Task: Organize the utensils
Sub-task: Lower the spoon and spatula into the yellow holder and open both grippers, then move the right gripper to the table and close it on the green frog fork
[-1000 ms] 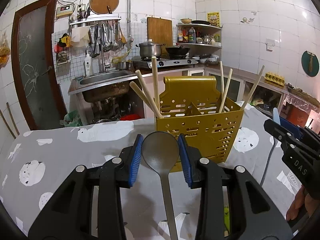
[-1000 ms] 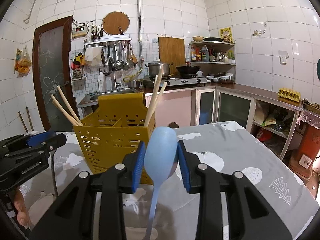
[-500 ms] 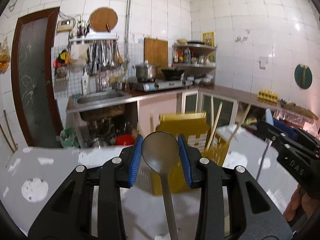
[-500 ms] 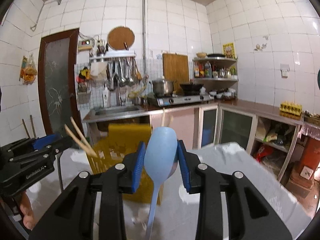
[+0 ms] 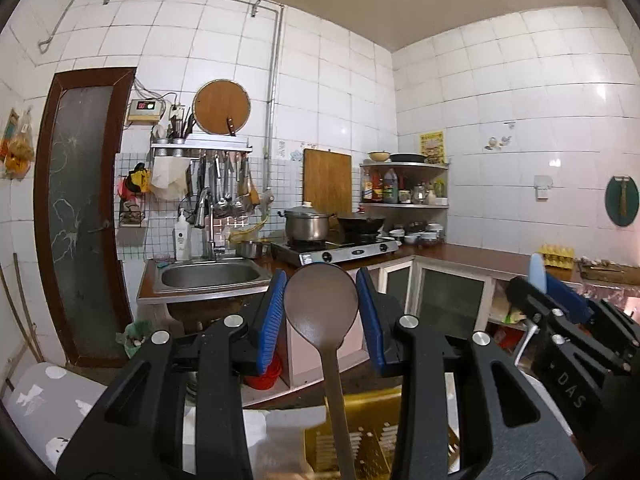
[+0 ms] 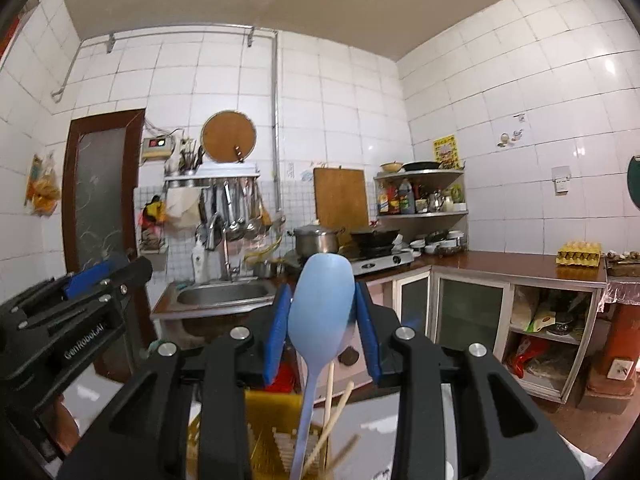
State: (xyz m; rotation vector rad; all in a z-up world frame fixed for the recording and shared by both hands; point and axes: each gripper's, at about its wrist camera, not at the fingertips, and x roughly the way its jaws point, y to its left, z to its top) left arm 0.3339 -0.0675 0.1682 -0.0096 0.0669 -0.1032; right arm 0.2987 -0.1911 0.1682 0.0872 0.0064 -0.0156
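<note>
**Two spoons held up above the yellow caddy**

The left gripper points level across the kitchen, its jaws partly closed with the blue pads pressing on either edge of the bowl of a grey-brown spoon. The bowl stands upright between the fingertips, and the handle runs straight down toward the camera between the two black arms.

Below and just ahead of this gripper lies the yellow slotted utensil caddy, only its upper edge and back panel showing at the bottom of the left wrist view, blurred. To its lower left is the grey patterned tablecloth.

The right gripper is held the same way: level, jaws partly closed, blue pads clamped on the sides of a light blue spoon. That spoon's bowl is upright and its handle drops down toward the caddy, which sits directly beneath the gripper. Pale wooden chopsticks lean out of the caddy just right of the blue handle; whether the handle's end is inside the caddy cannot be told.

The two grippers are side by side. From the left wrist view the right one shows at the right, the blue spoon's tip standing above its fingers; from the right wrist view the left one is at the left.

Beyond both, well apart, are the steel sink, a lidded pot on the stove, and a tiled wall.
</note>
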